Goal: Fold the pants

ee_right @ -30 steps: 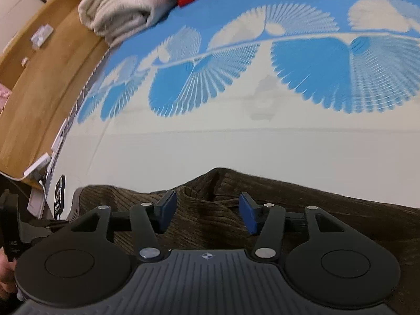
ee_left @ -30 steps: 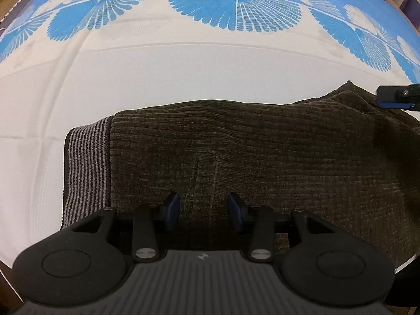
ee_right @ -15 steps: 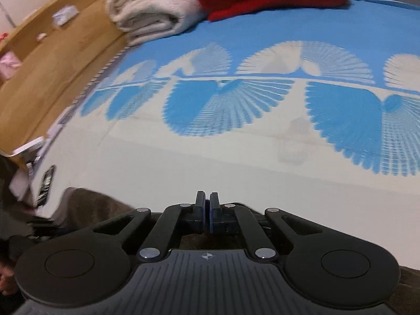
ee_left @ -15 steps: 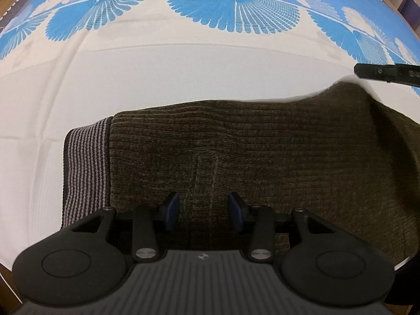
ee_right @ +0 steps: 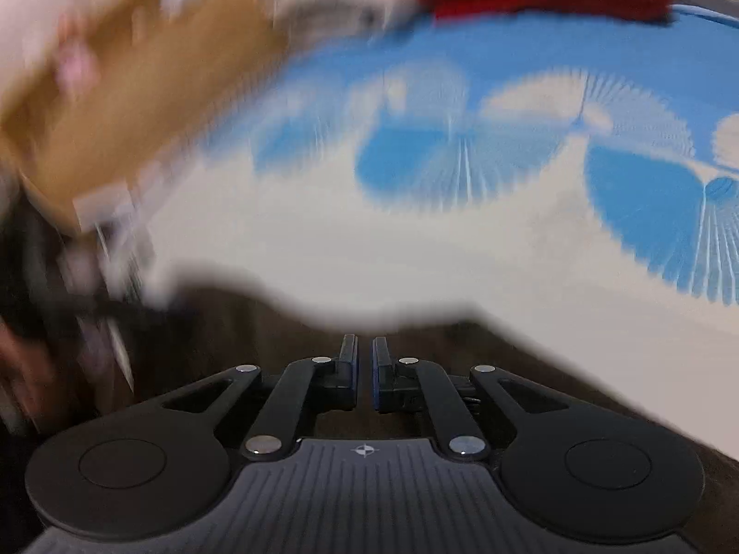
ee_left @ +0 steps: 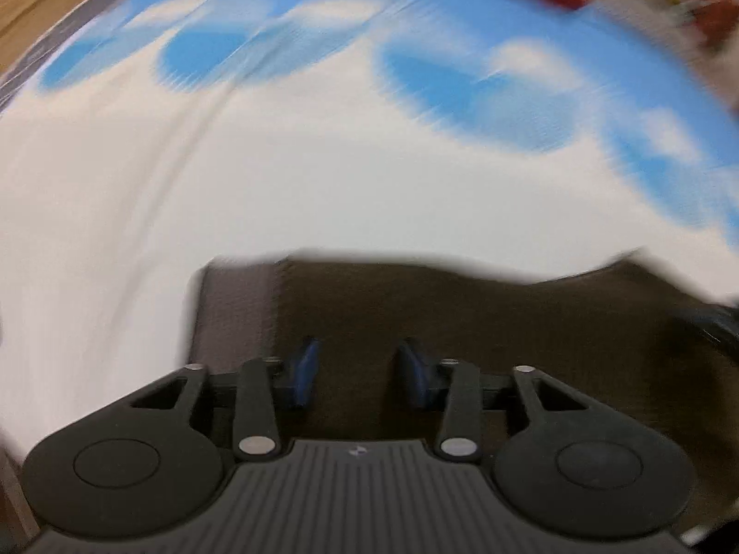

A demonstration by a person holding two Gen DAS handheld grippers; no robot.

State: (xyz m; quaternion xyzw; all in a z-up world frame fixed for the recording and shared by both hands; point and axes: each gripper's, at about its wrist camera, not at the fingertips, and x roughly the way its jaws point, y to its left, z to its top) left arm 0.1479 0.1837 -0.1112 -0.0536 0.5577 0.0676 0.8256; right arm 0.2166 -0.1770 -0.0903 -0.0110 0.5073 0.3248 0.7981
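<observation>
Within a second my right gripper had pinched shut, apparently on the far edge of the dark brown ribbed knit pants lying near me on the white-and-blue bedspread, while my left gripper stayed spread above them, so I judged the fold was starting.

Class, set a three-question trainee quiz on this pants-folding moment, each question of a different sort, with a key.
1. True or false: the left hand-held gripper is open.
2. The right hand-held gripper has its jaws: A wide apart; B almost together; C out of view.
3. Fill in: the brown pants lie on a white and ____ patterned sheet.

Key: 1 true; 2 B; 3 blue.
</observation>
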